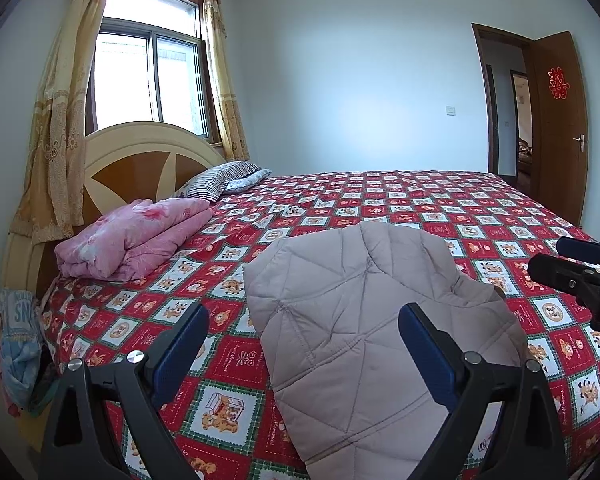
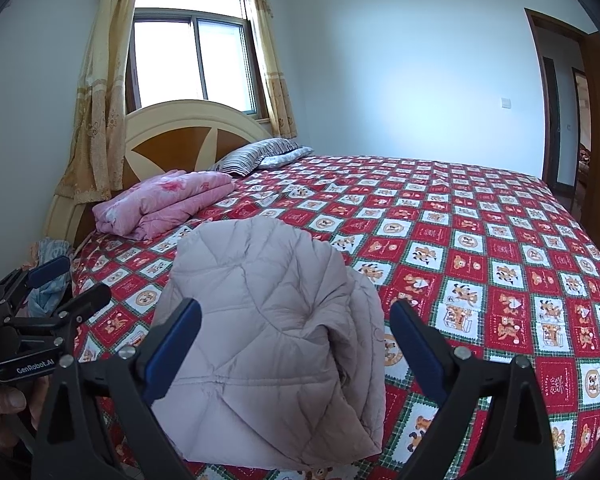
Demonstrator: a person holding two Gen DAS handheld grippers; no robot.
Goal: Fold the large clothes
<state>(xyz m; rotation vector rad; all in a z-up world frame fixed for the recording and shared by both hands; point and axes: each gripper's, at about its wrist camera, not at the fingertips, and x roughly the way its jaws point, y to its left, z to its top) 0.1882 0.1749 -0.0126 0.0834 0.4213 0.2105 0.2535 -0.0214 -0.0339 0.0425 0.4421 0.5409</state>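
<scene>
Jacket: my folded pale quilted jacket [image 1: 364, 320] lies on the red checked bedspread [image 1: 480, 216], near edge
Left gripper [image 1: 304, 344]: I see it spread wide, holding nothing, above the jacket
Right gripper [image 2: 296, 340]: spread too, empty
Bedhead: pink folded quilt [image 1: 136, 236]

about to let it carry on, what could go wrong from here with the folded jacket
1. The quilted jacket lies near the bed's near edge; a careless grab or nudge could drag it off.
2. Its puffy top layer bulges on the right side, so the fold may spring open.
3. The left tool and right tool are both open and close together; they could bump.
</scene>
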